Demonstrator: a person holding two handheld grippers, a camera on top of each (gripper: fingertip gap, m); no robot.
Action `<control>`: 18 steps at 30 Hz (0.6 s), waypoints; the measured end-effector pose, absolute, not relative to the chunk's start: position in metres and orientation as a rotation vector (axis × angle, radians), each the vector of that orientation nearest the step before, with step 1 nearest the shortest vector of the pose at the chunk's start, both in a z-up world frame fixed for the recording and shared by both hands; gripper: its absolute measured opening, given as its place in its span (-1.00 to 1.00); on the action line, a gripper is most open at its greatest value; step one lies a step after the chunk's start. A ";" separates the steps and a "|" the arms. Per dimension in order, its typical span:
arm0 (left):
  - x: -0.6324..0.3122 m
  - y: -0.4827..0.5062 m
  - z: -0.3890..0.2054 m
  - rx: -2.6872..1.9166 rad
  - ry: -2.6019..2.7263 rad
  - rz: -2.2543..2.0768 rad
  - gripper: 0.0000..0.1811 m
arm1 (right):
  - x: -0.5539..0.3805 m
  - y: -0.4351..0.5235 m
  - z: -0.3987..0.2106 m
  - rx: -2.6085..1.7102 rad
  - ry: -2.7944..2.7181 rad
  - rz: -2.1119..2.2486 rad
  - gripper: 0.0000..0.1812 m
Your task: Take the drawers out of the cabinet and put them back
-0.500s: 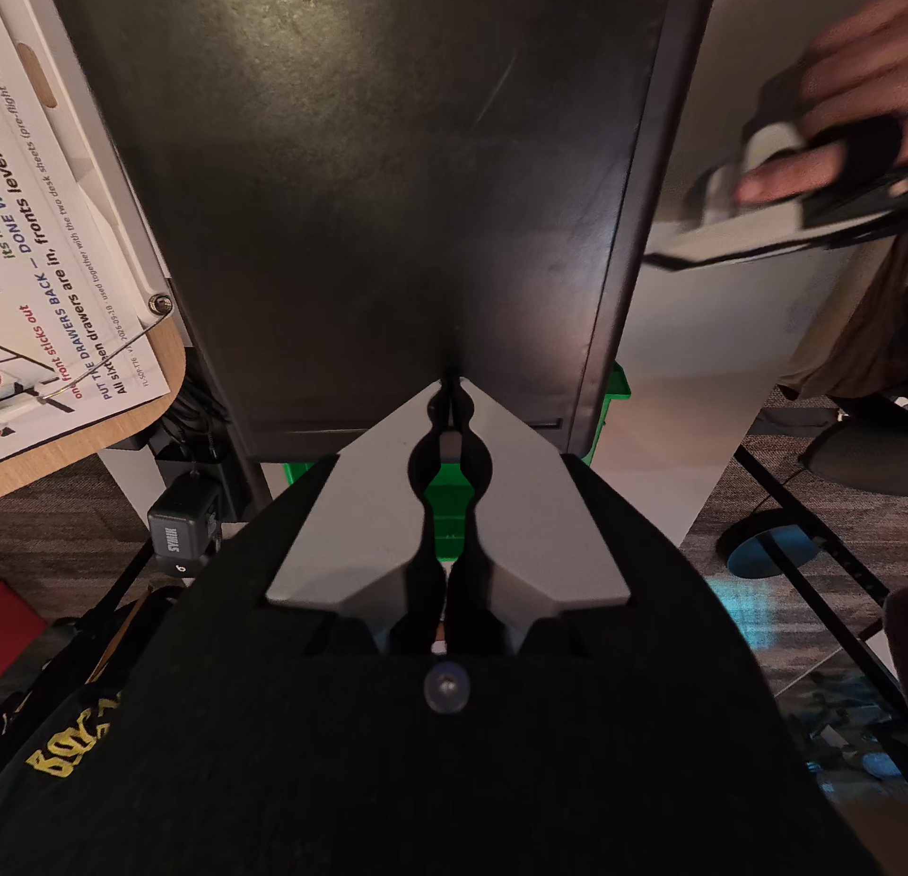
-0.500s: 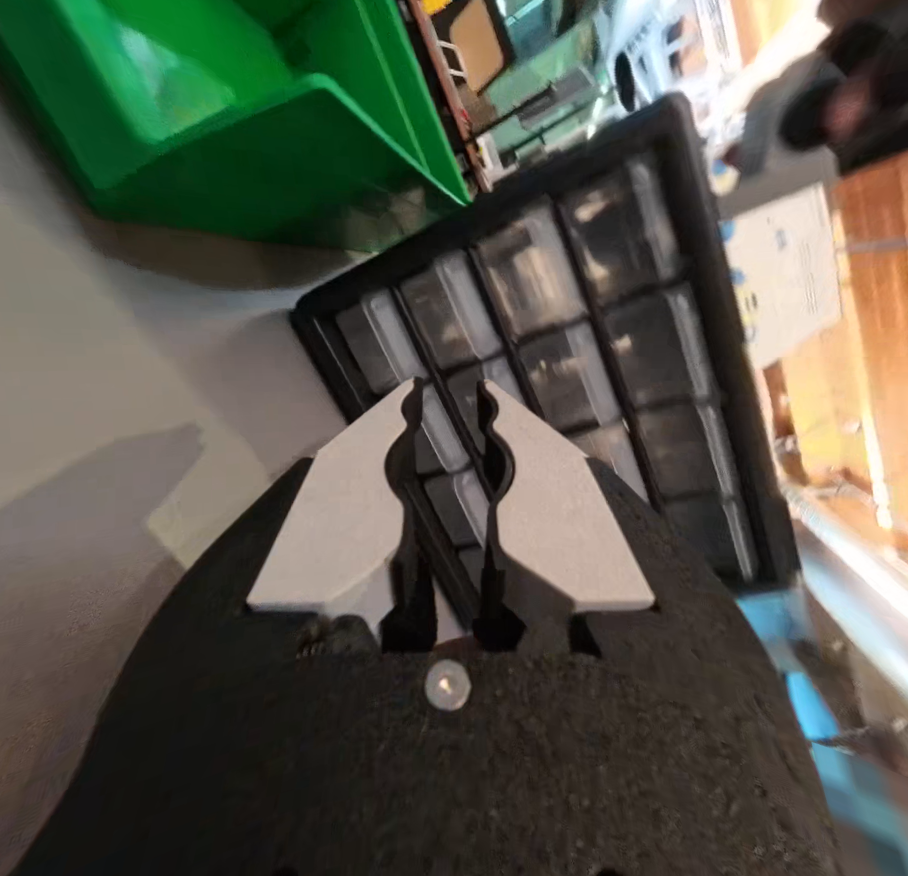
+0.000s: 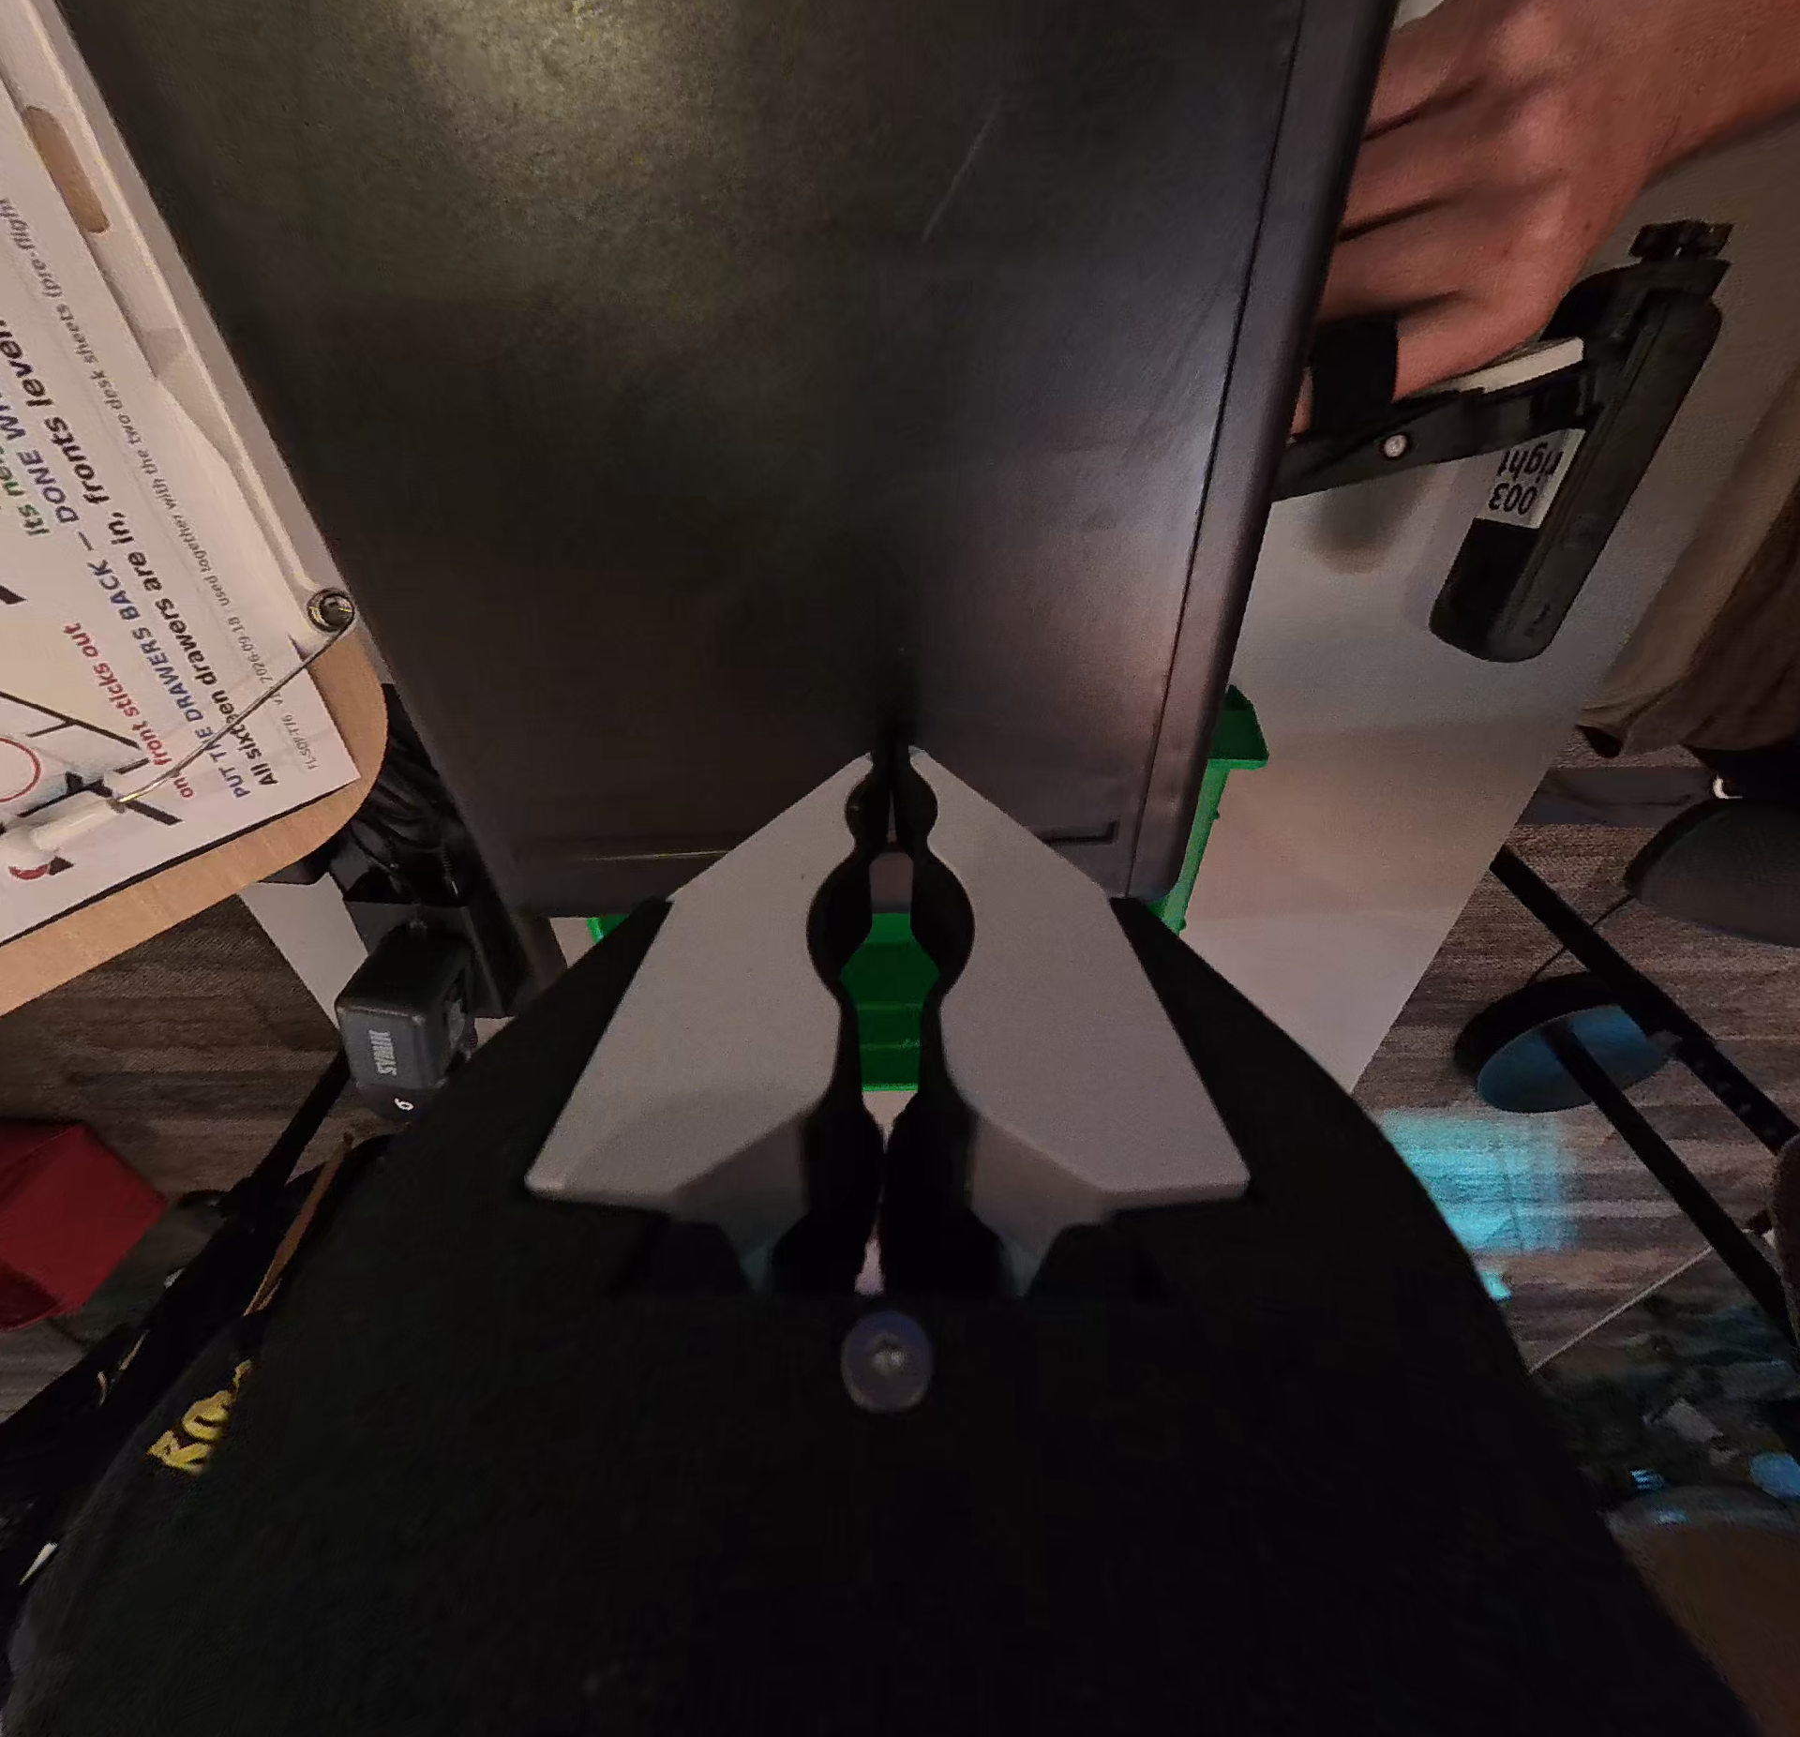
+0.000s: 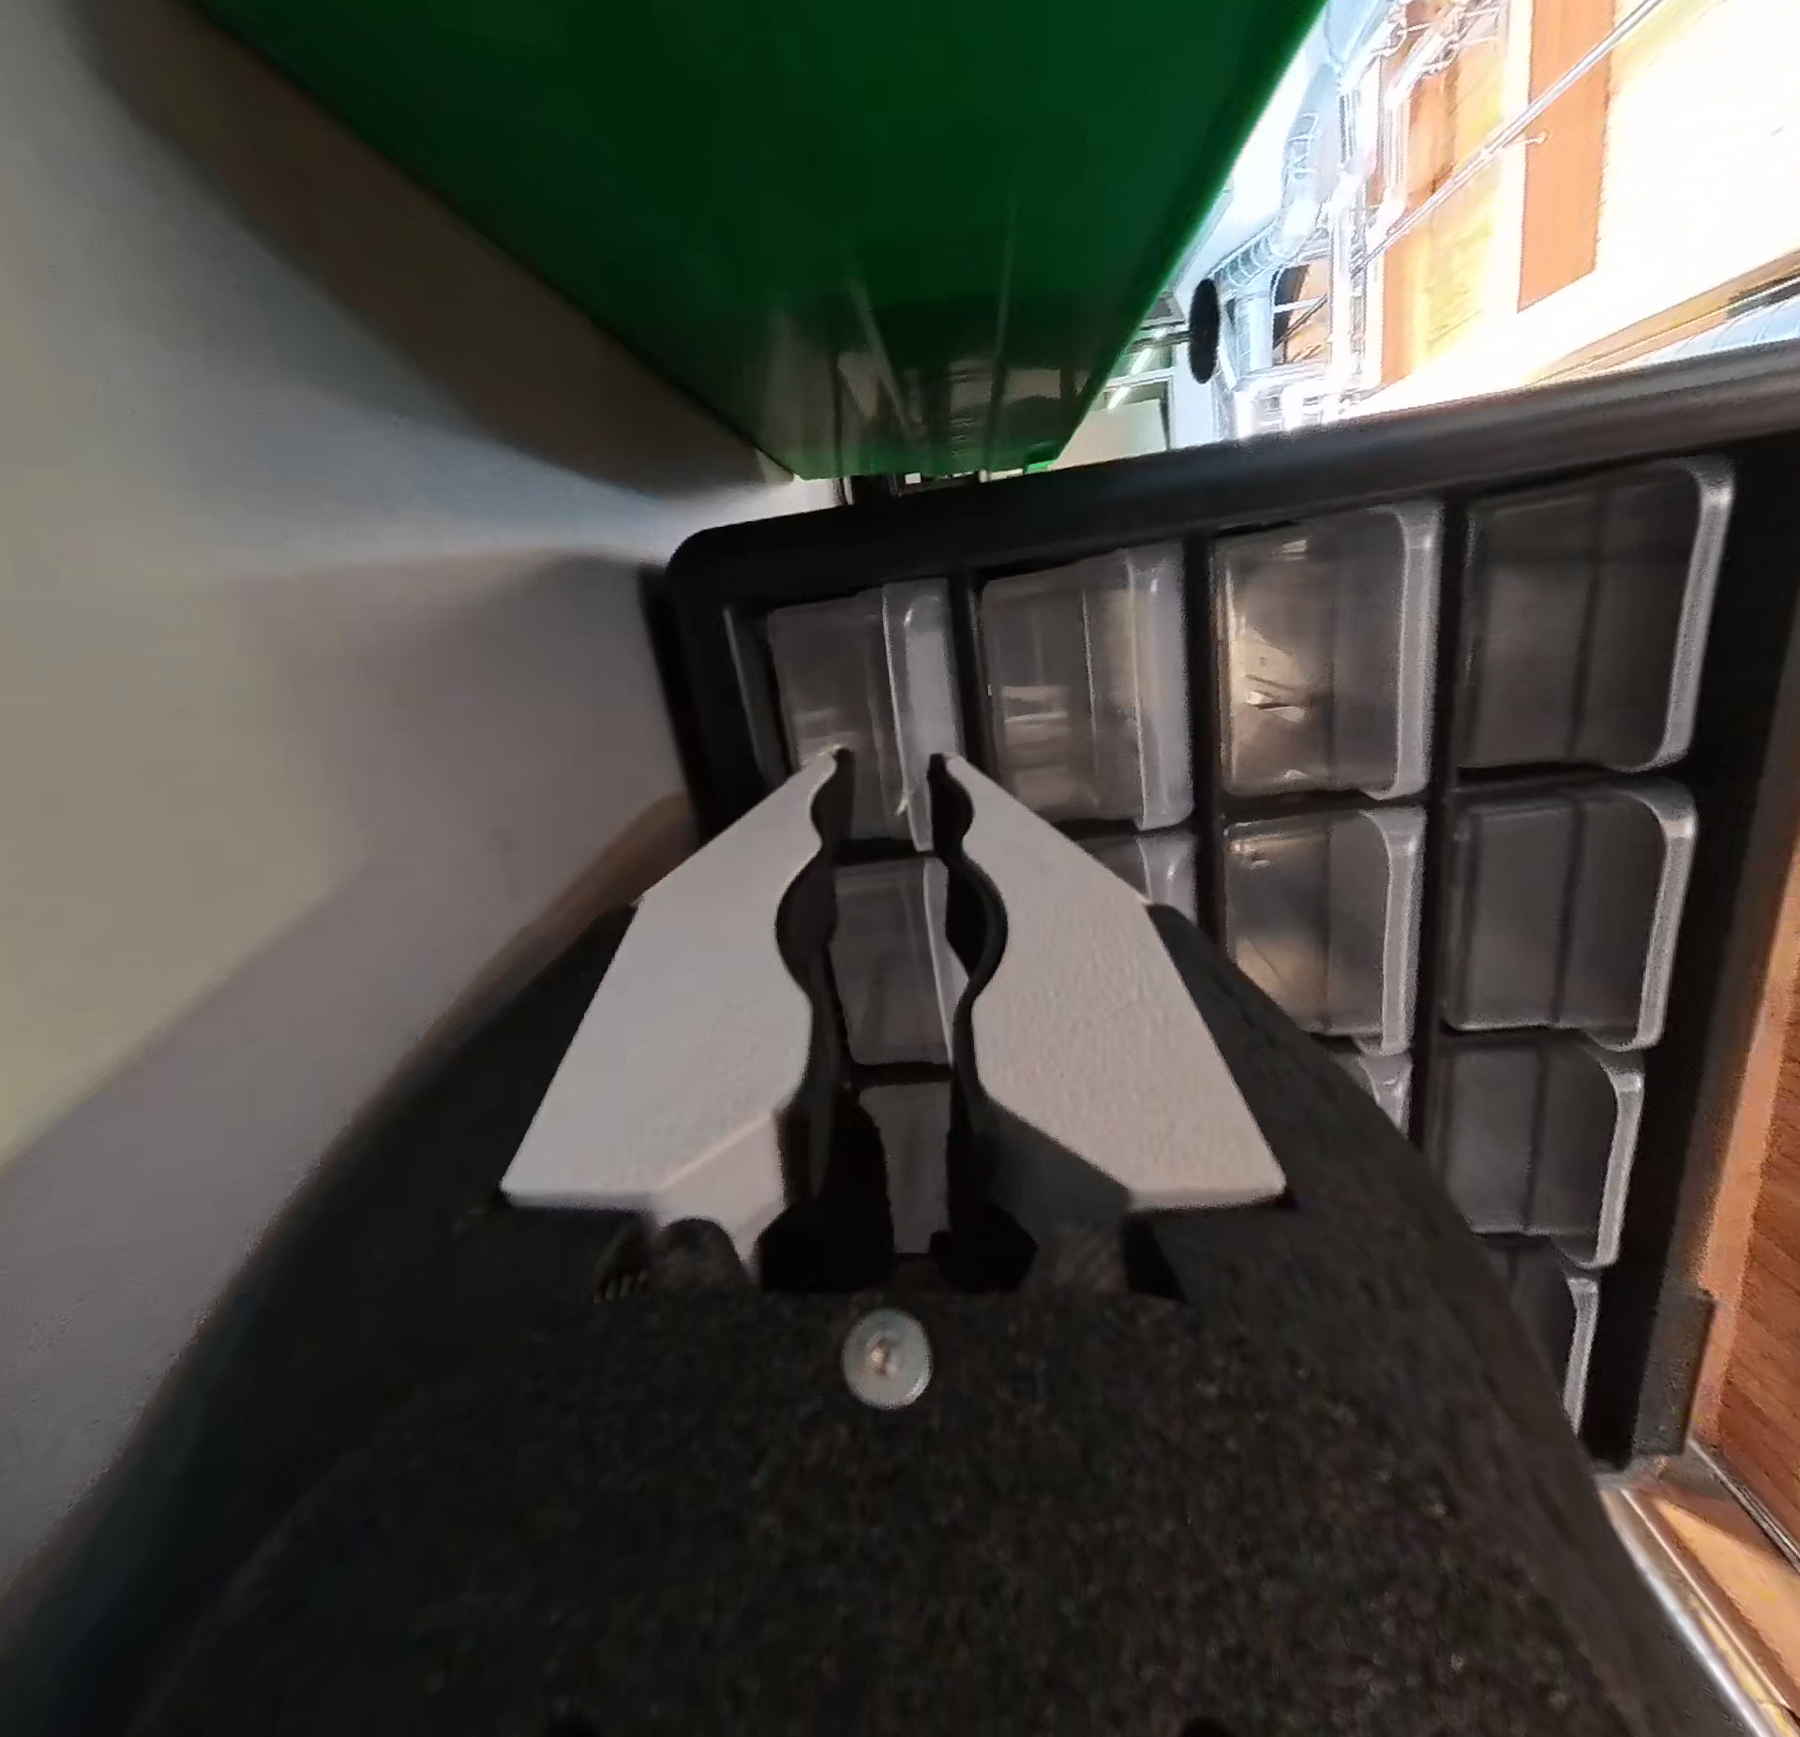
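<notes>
The black cabinet (image 3: 760,346) fills the left wrist view with a plain dark panel. My left gripper (image 3: 891,765) is shut with its tips pinched on a thin ridge of that panel. In the right wrist view the cabinet front (image 4: 1442,784) shows rows of clear drawers (image 4: 1325,658), all pushed in. My right gripper (image 4: 886,765) is open by a narrow gap. Its tips are just in front of the corner drawer (image 4: 857,697), and I cannot tell if they touch it. The right gripper's handle (image 3: 1578,463) and a hand (image 3: 1519,181) show past the cabinet's right edge.
A green bin (image 4: 779,181) sits close beside the cabinet on the white table (image 4: 243,716). A printed sheet (image 3: 117,560) lies on a wooden board at the left. A power adapter (image 3: 399,1038) and cables hang below. Chair bases stand on the floor at the right.
My right gripper has moved closer to the cabinet front and turned, now lined up with the corner drawer. The hand and handle have come closer to the cabinet's edge. The left gripper has not moved.
</notes>
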State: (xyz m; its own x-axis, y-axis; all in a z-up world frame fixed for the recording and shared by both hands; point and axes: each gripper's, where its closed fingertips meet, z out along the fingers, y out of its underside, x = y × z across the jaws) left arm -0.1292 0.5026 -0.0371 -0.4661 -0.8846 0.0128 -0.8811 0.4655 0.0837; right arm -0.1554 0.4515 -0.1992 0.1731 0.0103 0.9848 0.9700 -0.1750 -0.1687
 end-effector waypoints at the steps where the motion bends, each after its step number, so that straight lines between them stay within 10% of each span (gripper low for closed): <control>1: -0.129 0.503 -0.037 1.594 -2.643 -0.104 -1.00 | -0.155 0.453 -0.197 -1.420 -1.013 -1.197 -0.85; 18: -0.129 0.503 -0.037 1.603 -2.631 -0.061 -1.00 | -0.159 0.452 -0.191 -1.374 -1.056 -1.249 -0.90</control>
State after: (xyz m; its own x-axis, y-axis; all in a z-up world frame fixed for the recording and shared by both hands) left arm -0.1289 0.5029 -0.0370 -0.4577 -0.8886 0.0306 -0.8862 0.4587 0.0651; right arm -0.1593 0.4517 -0.1910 0.0996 -0.0054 0.9950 0.9821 -0.1601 -0.0992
